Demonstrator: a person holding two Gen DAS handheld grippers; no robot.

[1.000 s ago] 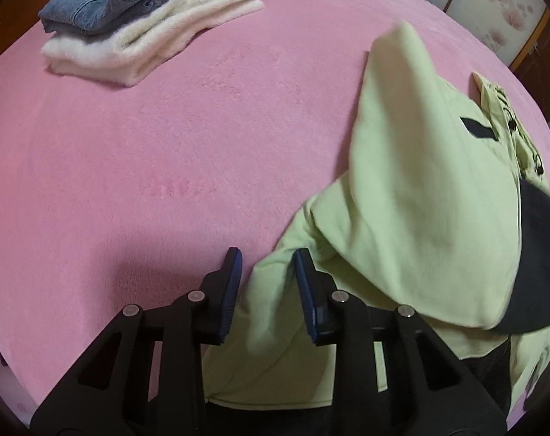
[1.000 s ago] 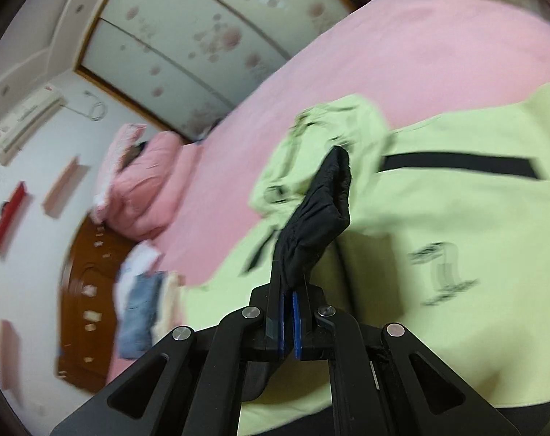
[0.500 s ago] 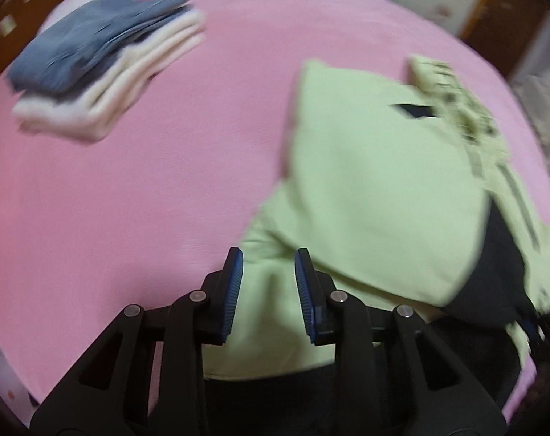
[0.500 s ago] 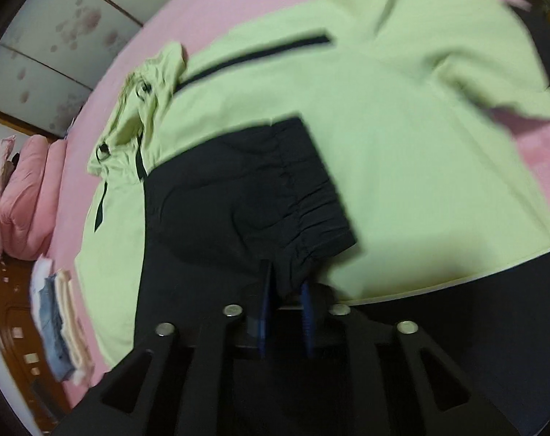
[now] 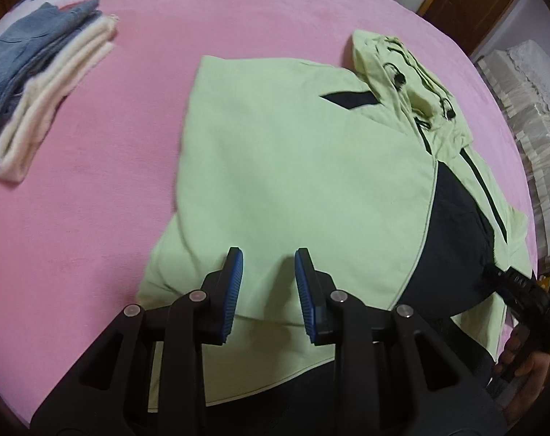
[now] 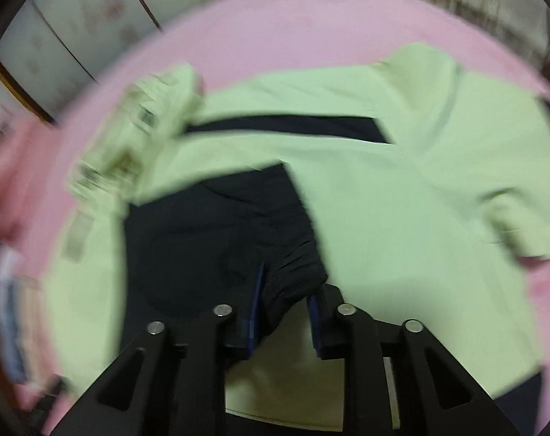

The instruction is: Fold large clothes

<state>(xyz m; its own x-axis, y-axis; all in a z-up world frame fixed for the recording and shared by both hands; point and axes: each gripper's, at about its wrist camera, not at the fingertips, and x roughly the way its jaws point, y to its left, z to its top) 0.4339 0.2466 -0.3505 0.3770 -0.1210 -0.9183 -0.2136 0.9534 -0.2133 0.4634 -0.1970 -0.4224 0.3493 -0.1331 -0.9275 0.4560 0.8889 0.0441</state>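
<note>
Jacket point(image 5: 293, 181), light green with black panels, is laid flat on the pink bed point(image 5: 111, 236), hood point(image 5: 405, 69) at the far end. One sleeve is folded across the body, its black cuff point(image 6: 275, 254) lying on the green fabric near the right-hand edge in the left wrist view.

Left gripper point(image 5: 267, 287) is held above the near part of the jacket, pointed steeply down. Jaws are partly open, blue pads point(image 5: 233, 290) apart, and nothing is clamped between them; green fabric is seen in the gap, but contact with it cannot be confirmed.

Right gripper point(image 6: 284, 312) is seen over the black cuff. Its jaws have just been opening: the pads stand apart with the gathered cuff edge still between them, lying against the left pad and clear of the right one, so no clamping is seen. Right wrist view is motion-blurred, so finer detail cannot be told.

Right gripper's handle is visible at the lower right edge of the left wrist view, held in a hand point(image 5: 521, 363).

Stack of folded clothes point(image 5: 39, 91), blue denim on cream, is placed at the far left of the bed, well apart from the jacket.
</note>
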